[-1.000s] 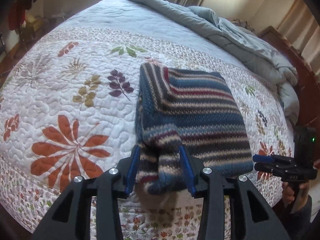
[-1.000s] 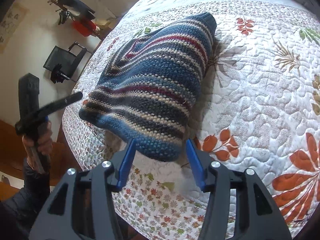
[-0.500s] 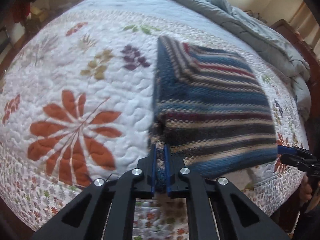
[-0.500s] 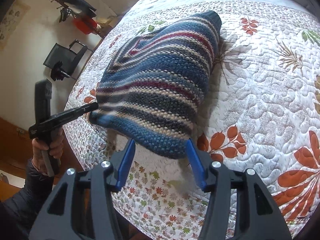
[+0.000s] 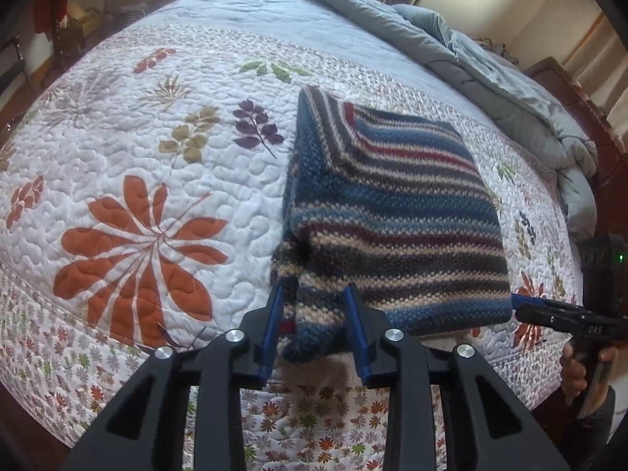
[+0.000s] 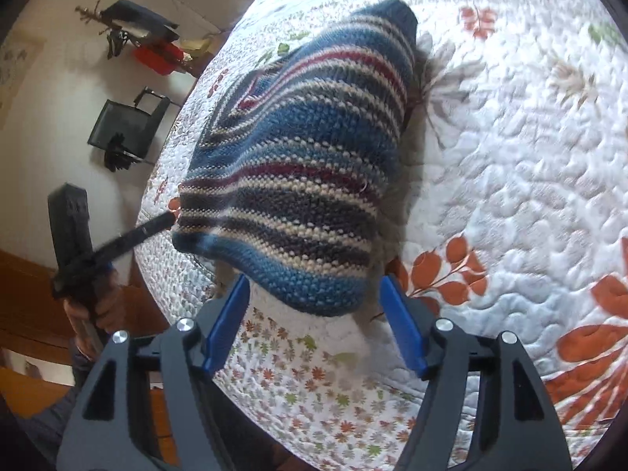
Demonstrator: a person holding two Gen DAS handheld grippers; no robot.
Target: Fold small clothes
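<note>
— Where are the tongs? 
— The left tongs [image 5: 314, 314], angled down over the bed's near edge, have just been opening; their blue pads straddle the near left corner of the folded striped sweater [image 5: 392, 212] without pressing it. The right tongs [image 6: 314, 314] have also been widening and stand apart at the opposite corner, holding nothing.

— And the setting? 
— The sweater lies on a floral quilt [image 5: 129, 180]; a grey duvet [image 5: 490, 78] is bunched behind, and a black chair [image 6: 125, 125] stands by the wall.
</note>
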